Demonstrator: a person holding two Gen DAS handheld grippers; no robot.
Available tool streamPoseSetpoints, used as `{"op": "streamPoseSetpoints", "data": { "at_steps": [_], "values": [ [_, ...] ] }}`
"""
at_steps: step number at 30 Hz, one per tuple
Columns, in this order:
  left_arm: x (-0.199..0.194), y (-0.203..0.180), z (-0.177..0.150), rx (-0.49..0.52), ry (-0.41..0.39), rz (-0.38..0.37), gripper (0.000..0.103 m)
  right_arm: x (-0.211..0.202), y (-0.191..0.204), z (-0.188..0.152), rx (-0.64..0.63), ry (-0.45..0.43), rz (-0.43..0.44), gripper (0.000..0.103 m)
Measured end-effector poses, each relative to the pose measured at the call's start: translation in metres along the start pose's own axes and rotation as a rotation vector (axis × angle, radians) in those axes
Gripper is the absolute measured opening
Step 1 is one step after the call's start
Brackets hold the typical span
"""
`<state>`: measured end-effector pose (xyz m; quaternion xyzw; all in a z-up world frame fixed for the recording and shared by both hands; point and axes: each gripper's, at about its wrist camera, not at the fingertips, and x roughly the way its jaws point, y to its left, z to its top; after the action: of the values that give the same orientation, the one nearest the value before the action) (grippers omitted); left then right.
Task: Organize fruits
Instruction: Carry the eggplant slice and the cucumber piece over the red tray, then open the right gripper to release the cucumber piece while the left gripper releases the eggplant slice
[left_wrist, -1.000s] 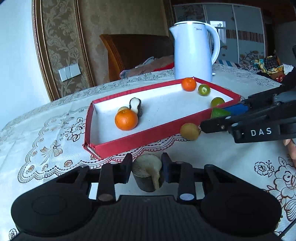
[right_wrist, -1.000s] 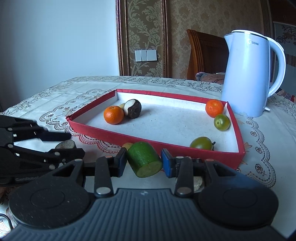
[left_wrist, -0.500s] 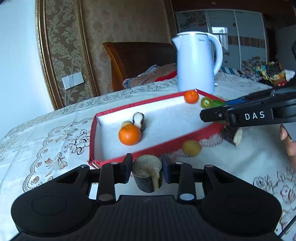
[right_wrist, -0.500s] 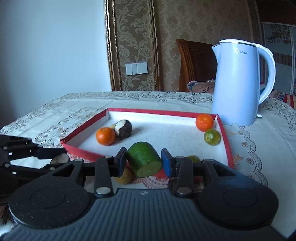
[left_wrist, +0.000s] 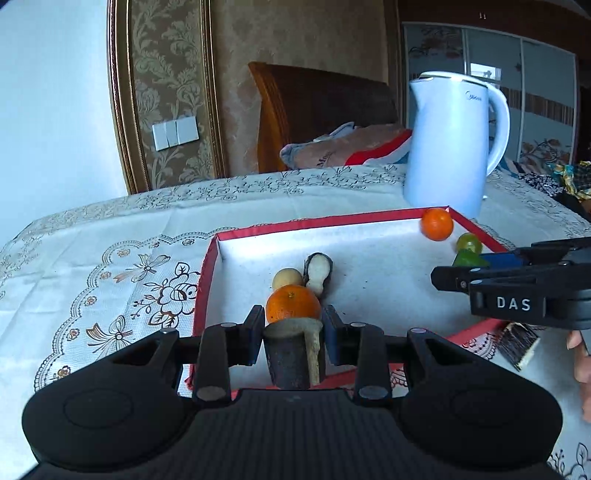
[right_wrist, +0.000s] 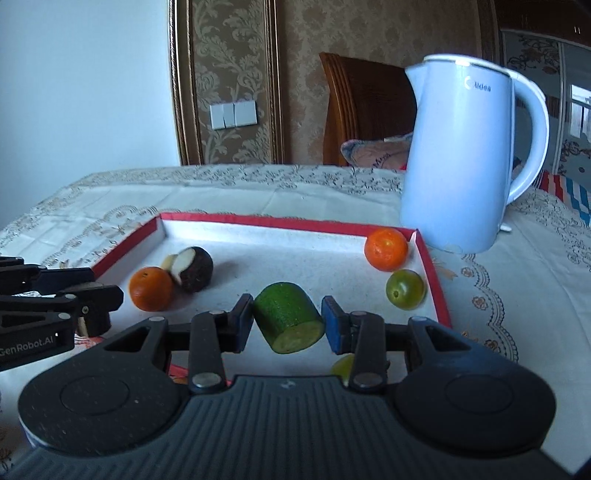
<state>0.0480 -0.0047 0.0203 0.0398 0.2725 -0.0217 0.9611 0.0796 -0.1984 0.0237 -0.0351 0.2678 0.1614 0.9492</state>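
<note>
Several fruits already lie in the red tray (right_wrist: 430, 258), while the left tool (left_wrist: 293, 332) clenches a dark cut piece (left_wrist: 291, 354) and the right tool (right_wrist: 288, 321) a green chunk (right_wrist: 286, 314), neither yet set down.

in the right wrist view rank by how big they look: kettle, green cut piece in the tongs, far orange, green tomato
1. kettle
2. green cut piece, though it is nearest the camera, so its true rank is unsure
3. far orange
4. green tomato, only slightly smaller
</note>
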Motion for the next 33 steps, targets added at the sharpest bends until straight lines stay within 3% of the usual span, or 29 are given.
{"op": "streamPoseSetpoints", "data": {
  "at_steps": [6,13,19,33],
  "values": [
    [0.026,0.001,0.001,-0.032,0.069,0.032,0.033,0.018,-0.003,-0.001,0.013,0.06,-0.024,0.038],
    [0.045,-0.006,0.005,0.0,0.069,0.066,0.033,0.037,-0.004,0.001,0.011,0.113,-0.042,0.038],
    [0.059,-0.008,0.01,0.022,0.055,0.122,0.033,0.043,-0.006,0.006,0.03,0.107,-0.051,0.038],
    [0.066,-0.01,0.009,0.023,0.026,0.164,0.034,0.056,-0.009,0.012,0.061,0.097,-0.082,0.037]
  ]
}}
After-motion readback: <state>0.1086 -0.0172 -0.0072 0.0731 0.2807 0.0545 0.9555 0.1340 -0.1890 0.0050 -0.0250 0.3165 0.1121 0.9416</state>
